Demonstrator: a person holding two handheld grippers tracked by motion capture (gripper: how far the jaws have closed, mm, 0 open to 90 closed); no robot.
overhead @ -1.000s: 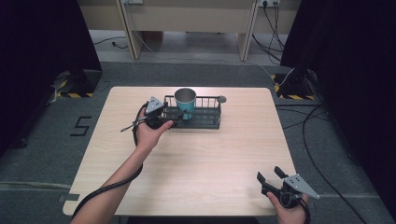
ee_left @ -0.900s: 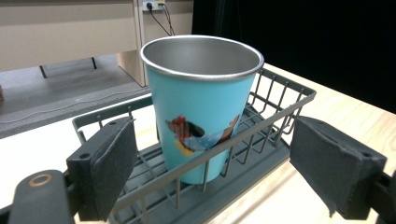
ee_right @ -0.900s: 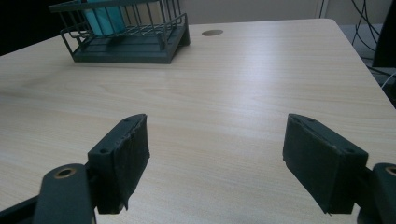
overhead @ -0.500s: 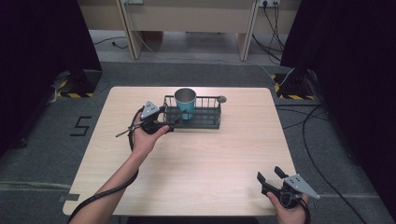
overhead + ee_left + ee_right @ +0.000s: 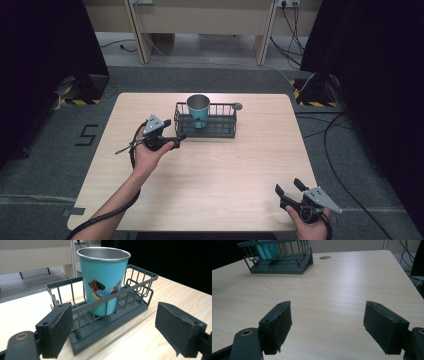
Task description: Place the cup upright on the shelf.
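The left gripper (image 5: 176, 140) stood wide open, gripping nothing, just short of the dark grey wire basket (image 5: 140, 282); the turquoise steel cup (image 5: 103, 277) stood upright inside it, straight ahead between the jaws.

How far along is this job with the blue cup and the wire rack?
Looks mostly done: the blue cup stands upright inside the wire rack. In hand: the left claw hovers open beside the rack's end, holding nothing. The right claw waits open near the table's front edge. What is left is probably just drawing the left claw away.
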